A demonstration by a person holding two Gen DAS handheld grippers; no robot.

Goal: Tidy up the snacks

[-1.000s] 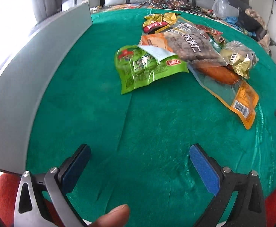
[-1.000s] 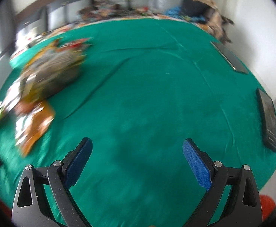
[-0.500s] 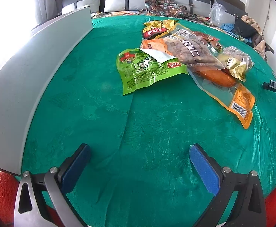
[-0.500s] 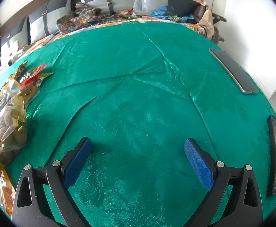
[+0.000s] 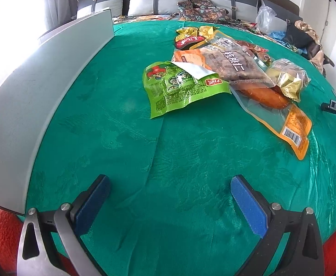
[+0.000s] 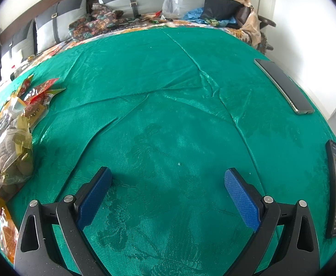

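Now steadied facing the snack pile (image 5: 225, 69): left gripper (image 5: 170, 197) spread, empty; right gripper (image 6: 168, 191) spread right of pile, swung back. No snack taken.

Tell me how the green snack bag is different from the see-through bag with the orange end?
The flat green foil snack bag is opaque and printed all over; the clear plastic bag with an orange barcode end shows an orange-brown sausage-like snack inside. The green one lies left, the clear one right and looks longer. Both lie on the green tablecloth, tucked partly under other packets.
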